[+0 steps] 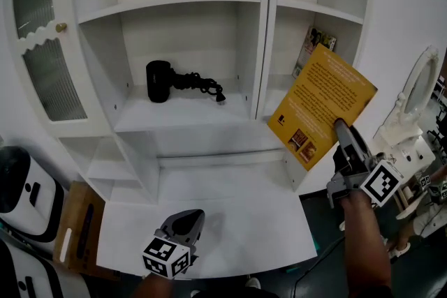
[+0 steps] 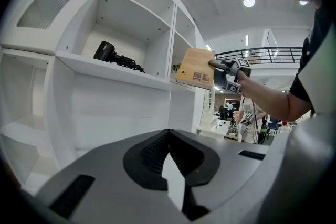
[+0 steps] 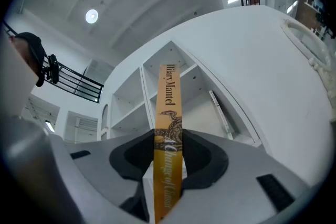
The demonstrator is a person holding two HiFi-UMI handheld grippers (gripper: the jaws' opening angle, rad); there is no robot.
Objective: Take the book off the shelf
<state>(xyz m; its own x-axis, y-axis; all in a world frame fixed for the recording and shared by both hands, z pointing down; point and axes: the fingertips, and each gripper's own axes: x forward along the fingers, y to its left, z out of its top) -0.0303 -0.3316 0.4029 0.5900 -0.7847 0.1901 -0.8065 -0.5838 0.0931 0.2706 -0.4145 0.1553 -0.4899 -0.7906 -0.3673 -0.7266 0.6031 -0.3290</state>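
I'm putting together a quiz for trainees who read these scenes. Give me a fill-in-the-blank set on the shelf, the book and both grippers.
1. The right gripper is shut on the orange ____.
2. The black appliance lying in the left compartment, its cord coiled, is a ____.
3. A second book leans in the ____ compartment, as the head view shows it.
4. The left gripper, low over the desk top, holds ____.

Missing words: book; hair dryer; right; nothing.
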